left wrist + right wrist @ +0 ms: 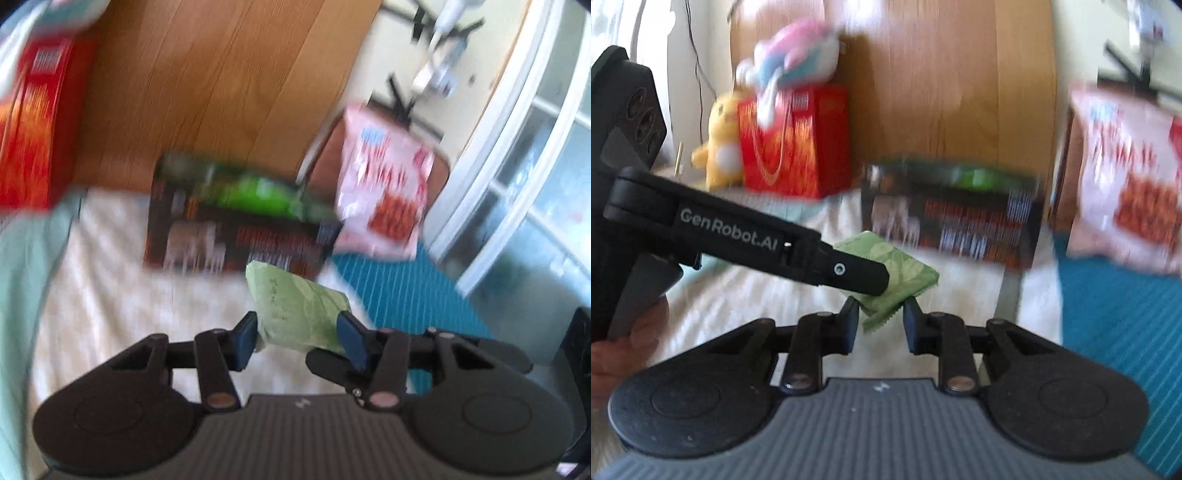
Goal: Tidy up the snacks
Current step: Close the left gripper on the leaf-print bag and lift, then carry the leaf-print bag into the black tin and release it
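A small light-green snack packet (295, 310) sits between the fingers of my left gripper (297, 334), which is shut on it above the white bedding. In the right wrist view the same packet (897, 273) is held by the left gripper (871, 280), which reaches in from the left. My right gripper (881, 325) is open, and the packet's serrated lower corner hangs between its fingertips without visible contact. Behind stands a dark box (236, 232) holding green packs (251, 188); it also shows in the right wrist view (953, 225). A pink snack bag (384, 184) stands to its right (1126, 177).
A red box (794, 144) stands at the back left with a yellow plush (720, 144) beside it and a pink-and-blue plush (798, 51) on top. A wooden headboard (221, 81) rises behind. A teal striped mat (406, 295) lies to the right. The views are motion-blurred.
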{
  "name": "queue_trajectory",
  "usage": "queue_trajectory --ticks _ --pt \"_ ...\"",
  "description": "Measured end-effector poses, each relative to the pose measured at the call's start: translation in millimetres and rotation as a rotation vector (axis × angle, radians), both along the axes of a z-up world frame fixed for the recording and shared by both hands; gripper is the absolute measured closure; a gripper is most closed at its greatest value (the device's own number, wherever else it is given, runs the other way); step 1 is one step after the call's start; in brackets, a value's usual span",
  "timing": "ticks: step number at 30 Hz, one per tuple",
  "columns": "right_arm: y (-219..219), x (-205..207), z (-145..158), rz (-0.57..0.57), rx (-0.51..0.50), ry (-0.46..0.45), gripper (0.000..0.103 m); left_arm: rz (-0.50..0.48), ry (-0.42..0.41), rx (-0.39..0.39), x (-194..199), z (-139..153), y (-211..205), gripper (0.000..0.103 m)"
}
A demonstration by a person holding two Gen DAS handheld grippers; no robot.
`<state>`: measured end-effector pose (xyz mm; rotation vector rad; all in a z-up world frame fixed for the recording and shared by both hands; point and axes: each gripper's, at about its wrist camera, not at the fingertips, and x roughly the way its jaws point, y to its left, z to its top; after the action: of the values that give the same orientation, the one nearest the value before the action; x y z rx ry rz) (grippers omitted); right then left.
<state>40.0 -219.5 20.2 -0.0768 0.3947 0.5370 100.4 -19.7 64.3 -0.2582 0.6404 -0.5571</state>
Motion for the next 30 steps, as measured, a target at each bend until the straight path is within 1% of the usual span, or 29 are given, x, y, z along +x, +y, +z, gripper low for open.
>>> queue_trajectory --ticks 3,4,5,7,10,12,14,16,18,19,20,21,23,24,26,27,29,30 --pt "3 19 27 -0.013 0.004 -0.088 0.074 0.024 -0.09 0.018 25 29 -5 0.053" --pt "5 31 37 -0.015 0.002 -0.117 0.074 0.034 -0.115 0.027 37 35 -7 0.05" --pt "7 40 42 -0.018 -0.004 -0.14 0.074 0.045 -0.127 0.034 50 38 -9 0.048" --pt "16 69 50 -0.027 -0.03 -0.171 0.074 0.074 -0.119 0.048 81 38 -12 0.047" --pt "28 114 46 -0.039 -0.058 -0.138 0.071 0.13 -0.079 0.078 116 26 -14 0.047" --pt "31 131 39 -0.049 -0.064 -0.109 0.069 0.16 -0.074 0.089 123 19 -11 0.045" --pt "26 130 33 -0.048 -0.042 -0.105 0.064 0.191 -0.094 0.07 118 16 -4 0.043" --pt "17 118 31 -0.06 -0.002 -0.11 0.061 0.216 -0.101 0.038 108 15 5 0.043" --pt "5 103 27 -0.067 0.05 -0.093 0.061 0.235 -0.099 0.008 92 14 13 0.041" --pt "1 94 25 -0.067 0.07 -0.08 0.06 0.24 -0.098 0.003 81 13 15 0.039" --pt "-2 86 22 -0.073 0.083 -0.072 0.057 0.245 -0.095 0.008 72 12 16 0.035" --pt "-2 77 19 -0.083 0.091 -0.064 0.054 0.25 -0.087 0.021 59 9 16 0.033" --pt "-10 55 12 -0.116 0.12 -0.043 0.041 0.247 -0.069 0.05 38 4 15 0.031" --pt "-14 44 8 -0.139 0.144 -0.029 0.039 0.245 -0.058 0.062 25 -2 12 0.031" --pt "-22 23 0 -0.207 0.19 0.0 0.032 0.247 -0.042 0.082 3 -12 7 0.031" --pt "-24 14 -3 -0.244 0.2 0.006 0.03 0.245 -0.034 0.096 -7 -17 3 0.031" --pt "-34 -10 -11 -0.323 0.221 -0.007 0.023 0.255 -0.028 0.158 -27 -26 -9 0.031" --pt "-38 -18 -14 -0.362 0.232 -0.018 0.021 0.257 -0.028 0.192 -35 -30 -16 0.031"
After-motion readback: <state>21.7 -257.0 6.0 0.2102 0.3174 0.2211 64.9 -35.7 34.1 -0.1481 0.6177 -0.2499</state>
